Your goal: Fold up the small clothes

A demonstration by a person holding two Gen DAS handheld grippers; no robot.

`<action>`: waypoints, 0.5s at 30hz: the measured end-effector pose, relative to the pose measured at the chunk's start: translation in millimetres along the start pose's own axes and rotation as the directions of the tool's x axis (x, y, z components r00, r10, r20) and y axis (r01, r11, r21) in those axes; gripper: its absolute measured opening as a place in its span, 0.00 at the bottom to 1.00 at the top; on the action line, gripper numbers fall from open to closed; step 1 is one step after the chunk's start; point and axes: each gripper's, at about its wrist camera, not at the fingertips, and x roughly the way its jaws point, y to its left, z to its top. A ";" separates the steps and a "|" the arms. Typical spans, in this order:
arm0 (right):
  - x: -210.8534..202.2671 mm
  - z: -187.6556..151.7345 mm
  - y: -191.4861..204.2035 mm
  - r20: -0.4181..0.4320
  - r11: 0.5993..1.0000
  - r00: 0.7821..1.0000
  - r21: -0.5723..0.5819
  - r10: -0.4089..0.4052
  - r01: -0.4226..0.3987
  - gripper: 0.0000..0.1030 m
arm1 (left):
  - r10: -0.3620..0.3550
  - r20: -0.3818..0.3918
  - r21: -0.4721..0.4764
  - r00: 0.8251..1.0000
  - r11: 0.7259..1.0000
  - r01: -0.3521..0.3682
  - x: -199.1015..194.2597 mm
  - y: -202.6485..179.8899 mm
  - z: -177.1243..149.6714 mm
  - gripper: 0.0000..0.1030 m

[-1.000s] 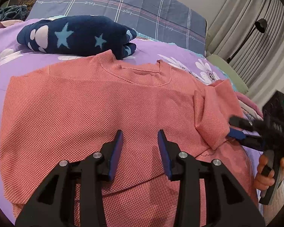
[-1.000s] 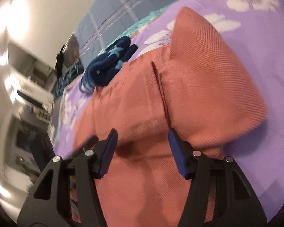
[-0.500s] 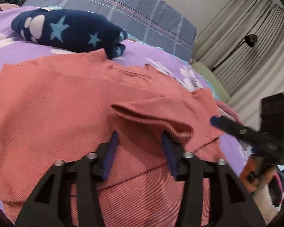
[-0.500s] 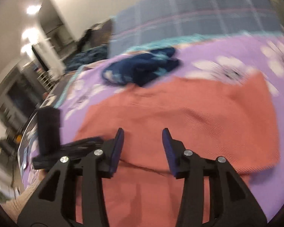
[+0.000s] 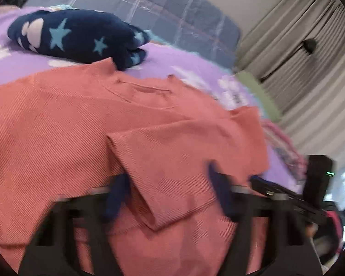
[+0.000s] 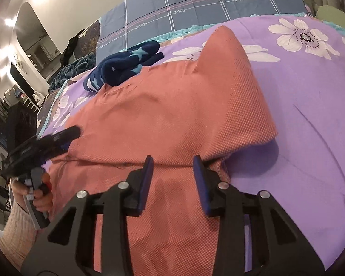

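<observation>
Since the earlier frames, the right sleeve [image 5: 172,172] of the coral shirt [image 5: 57,126] has swung from the shirt's right edge inward across the chest, where it now lies as a flap at centre frame of the left wrist view. The shirt lies spread on the purple floral bedspread [image 6: 310,115], collar toward the top of the frame, just touching a folded navy star-print garment [image 5: 80,34]. The step in hand appears to be the sleeve fold. The left gripper [image 5: 170,197], motion-blurred, has its jaws spread either side of the flap, pinching nothing. The right gripper [image 6: 172,179] hovers over the lower hem area with jaws likewise apart and empty. Next, presumably, the opposite sleeve needs pinching and folding inward. No container is visible in either view.
</observation>
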 end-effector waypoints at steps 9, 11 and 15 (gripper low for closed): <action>-3.9 8.7 32.1 -0.008 0.990 0.998 -0.126 0.058 -0.058 0.33 | -0.016 0.202 0.184 0.979 0.983 -0.022 -71.7 -65.1 53.7 0.02; 1.0 14.0 36.6 -0.010 0.989 0.998 -0.132 0.067 -0.068 0.33 | -0.018 0.262 0.218 0.965 0.975 -0.041 -99.1 -74.5 63.8 0.02; 19.3 24.6 41.4 -0.042 0.992 0.999 -0.124 0.028 -0.033 0.33 | 0.029 0.328 0.248 0.944 0.962 -0.116 -134.2 -74.7 70.3 0.02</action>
